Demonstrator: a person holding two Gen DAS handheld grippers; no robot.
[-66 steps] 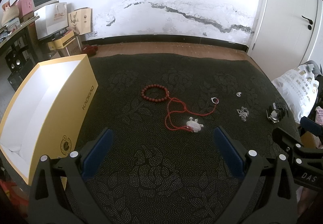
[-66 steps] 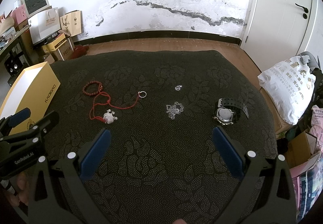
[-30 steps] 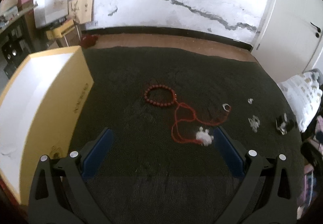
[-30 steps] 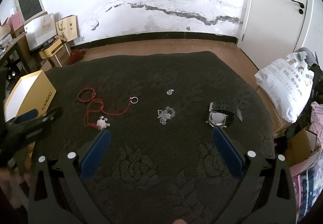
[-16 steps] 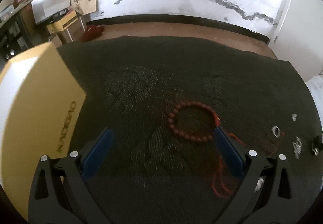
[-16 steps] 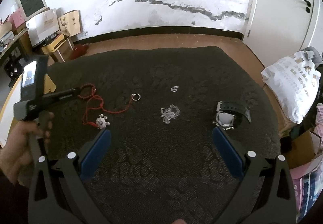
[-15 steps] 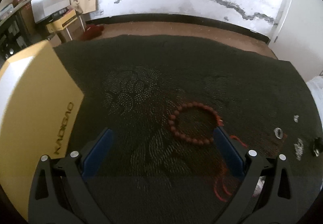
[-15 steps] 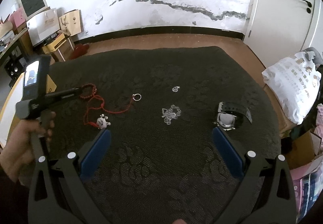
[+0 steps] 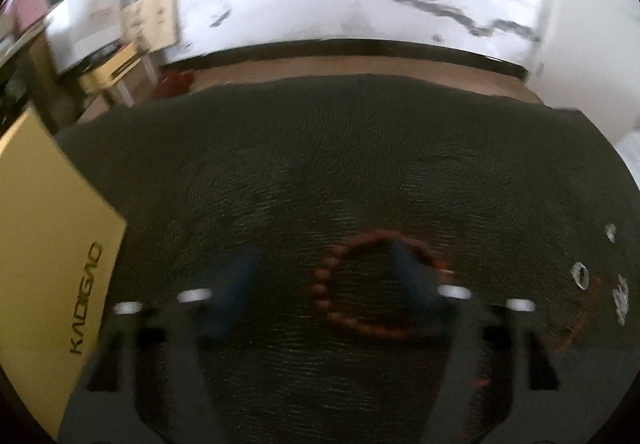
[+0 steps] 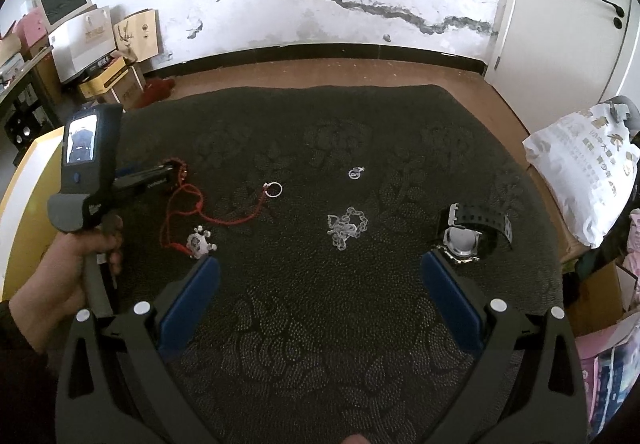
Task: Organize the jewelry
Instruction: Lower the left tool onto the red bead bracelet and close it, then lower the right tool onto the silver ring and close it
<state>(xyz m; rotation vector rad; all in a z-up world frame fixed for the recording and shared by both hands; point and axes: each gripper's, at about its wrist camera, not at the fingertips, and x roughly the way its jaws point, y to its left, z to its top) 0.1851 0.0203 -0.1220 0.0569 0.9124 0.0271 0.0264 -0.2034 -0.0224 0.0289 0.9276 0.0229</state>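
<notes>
A red bead bracelet (image 9: 376, 284) lies on the dark patterned cloth (image 9: 340, 148). My left gripper (image 9: 320, 276) is low over it, blurred, jaws open but narrower than before; its right finger (image 9: 408, 276) sits inside the bead ring and its left finger outside. In the right wrist view the left gripper (image 10: 168, 174) reaches the bracelet (image 10: 182, 168). A red cord necklace (image 10: 188, 212) with a white pendant (image 10: 199, 242), a ring (image 10: 274, 189), a small ring (image 10: 355, 173), a silver chain (image 10: 346, 226) and a watch (image 10: 466, 234) lie on the cloth. My right gripper (image 10: 320, 284) is open and empty above the cloth.
A yellow box (image 9: 44, 264) with a white inside stands at the cloth's left edge. A white printed bag (image 10: 584, 168) sits to the right. Cardboard boxes and paper bags (image 10: 116, 56) stand by the back wall. Wooden floor lies beyond the cloth.
My left gripper has moved forward and down onto the bead bracelet and its jaws have narrowed. The right gripper has stayed almost still.
</notes>
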